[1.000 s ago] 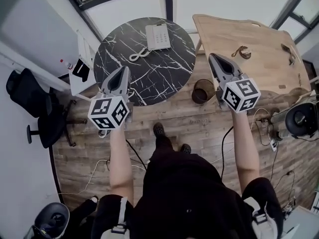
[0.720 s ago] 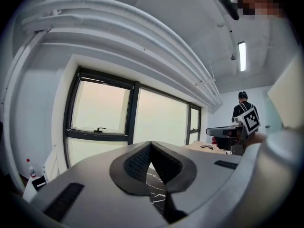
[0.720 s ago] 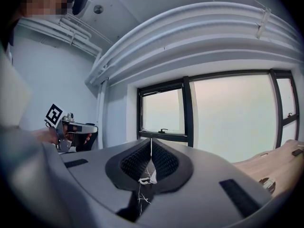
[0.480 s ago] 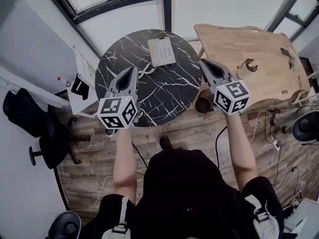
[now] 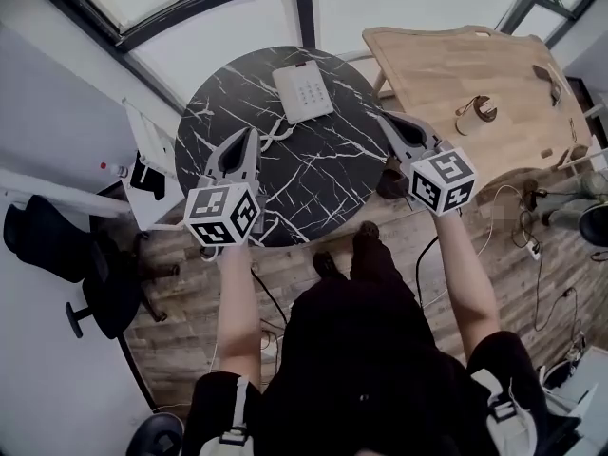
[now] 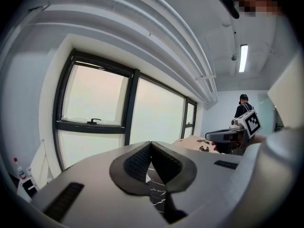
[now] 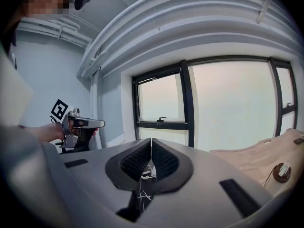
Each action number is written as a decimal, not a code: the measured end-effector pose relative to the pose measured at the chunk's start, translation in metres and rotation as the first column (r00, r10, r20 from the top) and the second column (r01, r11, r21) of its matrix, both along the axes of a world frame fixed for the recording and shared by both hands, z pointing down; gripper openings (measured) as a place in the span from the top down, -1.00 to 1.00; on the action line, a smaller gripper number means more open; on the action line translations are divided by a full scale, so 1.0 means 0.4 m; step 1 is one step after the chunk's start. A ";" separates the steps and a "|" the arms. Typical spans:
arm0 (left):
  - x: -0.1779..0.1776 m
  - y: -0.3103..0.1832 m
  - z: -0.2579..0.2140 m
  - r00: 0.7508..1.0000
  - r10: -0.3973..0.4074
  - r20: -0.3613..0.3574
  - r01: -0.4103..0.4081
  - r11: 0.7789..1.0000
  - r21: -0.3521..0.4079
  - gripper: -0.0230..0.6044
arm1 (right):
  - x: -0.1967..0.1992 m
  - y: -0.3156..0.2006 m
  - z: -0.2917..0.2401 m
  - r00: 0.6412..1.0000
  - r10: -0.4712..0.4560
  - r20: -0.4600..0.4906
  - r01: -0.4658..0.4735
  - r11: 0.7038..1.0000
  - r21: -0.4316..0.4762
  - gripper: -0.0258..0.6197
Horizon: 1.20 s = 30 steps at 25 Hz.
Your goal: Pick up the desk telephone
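The white desk telephone (image 5: 304, 91) lies flat on the far half of the round black marble table (image 5: 313, 174). Its coiled white cord (image 5: 269, 135) trails toward the near left. My left gripper (image 5: 251, 137) hovers over the table's left part, its tip beside the cord, jaws shut and empty. The right gripper (image 5: 381, 118) hangs over the table's right edge, level with the phone's near side, also shut and empty. In the left gripper view the pads (image 6: 142, 161) meet at the tip, with marble (image 6: 156, 192) below. The right gripper view shows its pads (image 7: 160, 160) closed too.
A light wooden table (image 5: 446, 60) adjoins at the right, with a small ring-shaped item (image 5: 473, 114) on it. A dark bin (image 5: 390, 182) stands under the marble table's right edge. A black chair (image 5: 66, 255) is at the left. Cables run over the wood floor (image 5: 190, 283). Large windows are behind.
Both grippers have moved forward and a little down, from the floor side of the table's edge to above its top, closer to the telephone. Jaws stayed shut.
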<state>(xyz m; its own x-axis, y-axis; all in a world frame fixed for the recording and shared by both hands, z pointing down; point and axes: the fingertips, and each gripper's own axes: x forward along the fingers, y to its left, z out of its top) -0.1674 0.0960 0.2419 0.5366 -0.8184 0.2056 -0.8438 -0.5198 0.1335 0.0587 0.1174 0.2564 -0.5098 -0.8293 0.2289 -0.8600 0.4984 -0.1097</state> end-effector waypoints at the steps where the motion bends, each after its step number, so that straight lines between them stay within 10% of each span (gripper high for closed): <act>1: 0.000 -0.008 0.008 1.000 0.001 0.002 -0.001 1.000 -0.010 0.88 | 0.004 -0.007 0.010 1.000 -0.001 -0.011 0.001 1.000 -0.012 0.83; 17: -0.005 -0.190 0.125 0.997 -0.078 0.031 0.081 0.986 -0.143 0.88 | 0.078 -0.239 0.151 0.989 -0.109 -0.095 0.094 0.984 -0.150 0.83; 30: 0.067 -0.341 0.268 0.984 -0.172 0.043 0.177 0.935 -0.308 0.87 | 0.091 -0.458 0.329 0.970 -0.238 -0.045 0.213 0.928 -0.306 0.83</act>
